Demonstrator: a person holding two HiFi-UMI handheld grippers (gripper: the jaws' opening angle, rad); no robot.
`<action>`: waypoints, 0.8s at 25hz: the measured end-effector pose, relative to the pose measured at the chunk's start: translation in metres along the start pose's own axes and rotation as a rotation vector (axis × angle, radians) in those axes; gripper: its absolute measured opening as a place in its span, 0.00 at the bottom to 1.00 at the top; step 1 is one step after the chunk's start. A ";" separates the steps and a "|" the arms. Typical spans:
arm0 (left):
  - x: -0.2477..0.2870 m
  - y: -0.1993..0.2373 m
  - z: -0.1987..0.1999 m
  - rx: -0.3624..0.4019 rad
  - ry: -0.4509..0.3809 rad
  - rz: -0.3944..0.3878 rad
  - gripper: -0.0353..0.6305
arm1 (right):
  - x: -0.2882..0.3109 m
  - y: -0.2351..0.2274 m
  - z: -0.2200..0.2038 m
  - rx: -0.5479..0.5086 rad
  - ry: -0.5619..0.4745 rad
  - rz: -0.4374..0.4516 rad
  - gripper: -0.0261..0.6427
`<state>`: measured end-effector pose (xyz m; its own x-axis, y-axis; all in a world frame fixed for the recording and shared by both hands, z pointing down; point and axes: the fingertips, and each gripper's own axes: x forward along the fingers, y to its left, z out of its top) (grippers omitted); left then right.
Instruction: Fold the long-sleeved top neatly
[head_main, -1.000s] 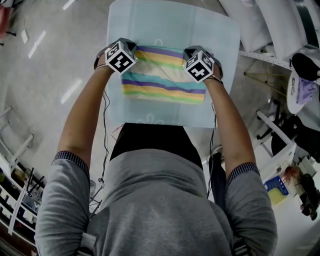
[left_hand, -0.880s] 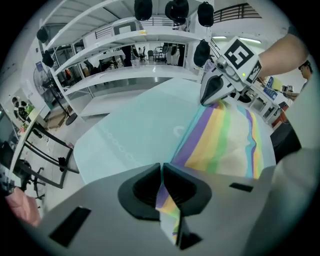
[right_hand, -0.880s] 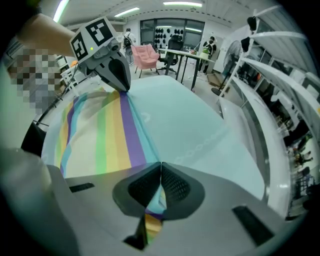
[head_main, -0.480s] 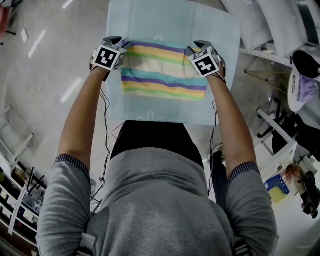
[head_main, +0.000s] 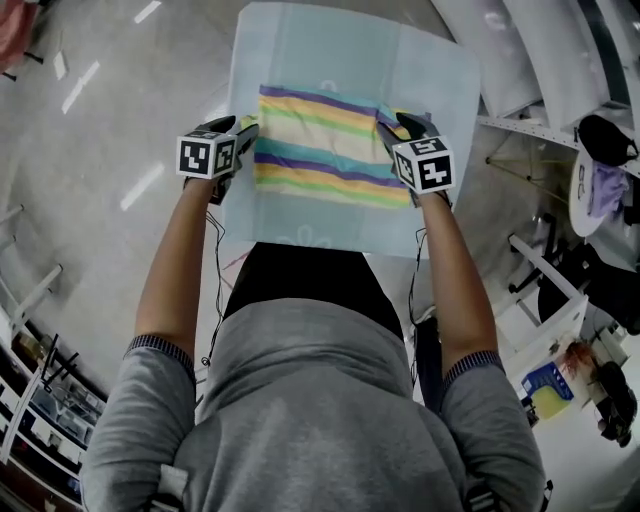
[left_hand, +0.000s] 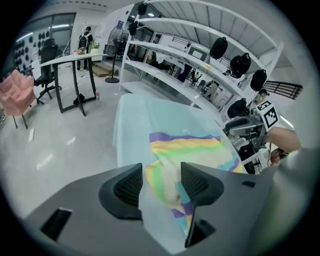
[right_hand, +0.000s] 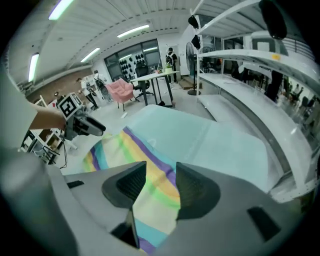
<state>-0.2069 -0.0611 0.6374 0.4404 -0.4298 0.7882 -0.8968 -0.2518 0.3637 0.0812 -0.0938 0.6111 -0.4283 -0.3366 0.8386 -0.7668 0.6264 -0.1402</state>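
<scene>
The long-sleeved top (head_main: 325, 145) lay folded into a soft, flat rectangle near the middle of the table (head_main: 440, 80). The table was draped in a smooth pale-blue cloth (head_main: 300, 50) with rounded corners. The top's fabric ran in bands of purple, yellow, green, cream and teal from left to right.

The left gripper (head_main: 243, 128) hung at the top's left edge. Its jaws had just been opening and stood apart. Its dark, ribbed pads (left_hand: 129, 184) were clear of the fabric, though a slightly rumpled corner of the top (left_hand: 195, 150) showed in the gap between them.

The right gripper (head_main: 395, 125) hung at the right edge. Its jaws had also just been opening and were parted, with the striped cloth lying loose under the gap and not pinched. Each gripper carried a boxy cube (head_main: 205, 157) printed with black-and-white squares, set on a matte grey body. A glossy grey floor (head_main: 100, 150) spread out to the left of the table.
</scene>
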 end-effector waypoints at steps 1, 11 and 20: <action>-0.002 -0.003 -0.004 -0.017 -0.007 0.000 0.45 | -0.001 0.011 0.002 0.006 -0.010 0.015 0.34; -0.011 -0.018 -0.024 -0.127 -0.071 0.048 0.53 | 0.011 0.110 0.026 0.129 -0.089 0.176 0.49; 0.019 -0.025 -0.056 -0.189 -0.005 0.049 0.54 | 0.022 0.147 0.036 0.141 -0.076 0.219 0.50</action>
<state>-0.1781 -0.0142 0.6712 0.3954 -0.4417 0.8053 -0.9092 -0.0636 0.4116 -0.0579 -0.0344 0.5903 -0.6221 -0.2592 0.7387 -0.7084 0.5882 -0.3902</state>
